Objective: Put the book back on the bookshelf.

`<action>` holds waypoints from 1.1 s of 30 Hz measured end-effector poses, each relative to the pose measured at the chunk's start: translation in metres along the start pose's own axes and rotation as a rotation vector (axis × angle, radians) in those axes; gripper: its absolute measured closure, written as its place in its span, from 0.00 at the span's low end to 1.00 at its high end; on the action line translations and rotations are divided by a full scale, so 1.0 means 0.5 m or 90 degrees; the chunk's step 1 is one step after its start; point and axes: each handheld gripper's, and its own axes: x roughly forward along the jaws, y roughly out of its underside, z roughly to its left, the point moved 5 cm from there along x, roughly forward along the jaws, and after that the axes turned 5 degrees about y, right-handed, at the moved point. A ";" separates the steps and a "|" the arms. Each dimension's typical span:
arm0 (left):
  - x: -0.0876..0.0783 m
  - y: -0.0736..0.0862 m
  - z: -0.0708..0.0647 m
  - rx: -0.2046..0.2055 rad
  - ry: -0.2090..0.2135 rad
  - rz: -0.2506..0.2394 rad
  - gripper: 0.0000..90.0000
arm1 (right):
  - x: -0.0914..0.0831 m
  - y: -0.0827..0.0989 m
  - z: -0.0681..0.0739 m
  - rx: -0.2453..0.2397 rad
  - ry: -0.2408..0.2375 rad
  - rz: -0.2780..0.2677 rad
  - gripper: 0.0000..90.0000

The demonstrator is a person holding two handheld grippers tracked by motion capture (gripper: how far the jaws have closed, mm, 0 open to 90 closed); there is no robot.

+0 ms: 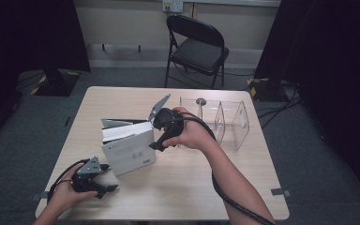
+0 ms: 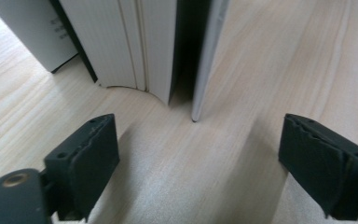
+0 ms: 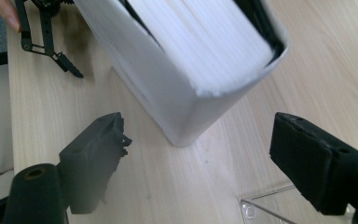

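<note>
A thick white book (image 1: 129, 152) stands on edge on the wooden table (image 1: 183, 187), its printed cover toward me and its pages up. My right gripper (image 1: 153, 135) hovers at the book's right end. In the right gripper view its jaws (image 3: 199, 140) stand wide apart, with a corner of the book (image 3: 191, 51) just ahead and untouched. My left gripper (image 1: 108, 177) rests low at the near left, pointing at the book. In the left gripper view it (image 2: 198, 154) is open over bare wood, short of the book's page block (image 2: 144, 42) and a splayed cover (image 2: 209, 56).
A clear acrylic divider rack (image 1: 225, 119) stands right of the book, behind my right hand (image 1: 192, 133); its corner (image 3: 265, 207) lies below the right jaws. A black folding chair (image 1: 197, 49) stands beyond the table. Black cables trail from both grippers.
</note>
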 end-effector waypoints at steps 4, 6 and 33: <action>0.002 -0.001 0.000 0.002 -0.003 0.010 0.07 | -0.003 -0.017 -0.004 -0.008 -0.002 -0.002 0.19; 0.002 -0.001 0.000 0.002 -0.001 0.010 0.07 | -0.003 -0.025 -0.005 -0.003 -0.004 -0.003 0.19; 0.004 -0.002 0.001 0.007 0.005 0.006 0.06 | 0.057 -0.096 0.021 -0.065 -0.027 0.056 0.28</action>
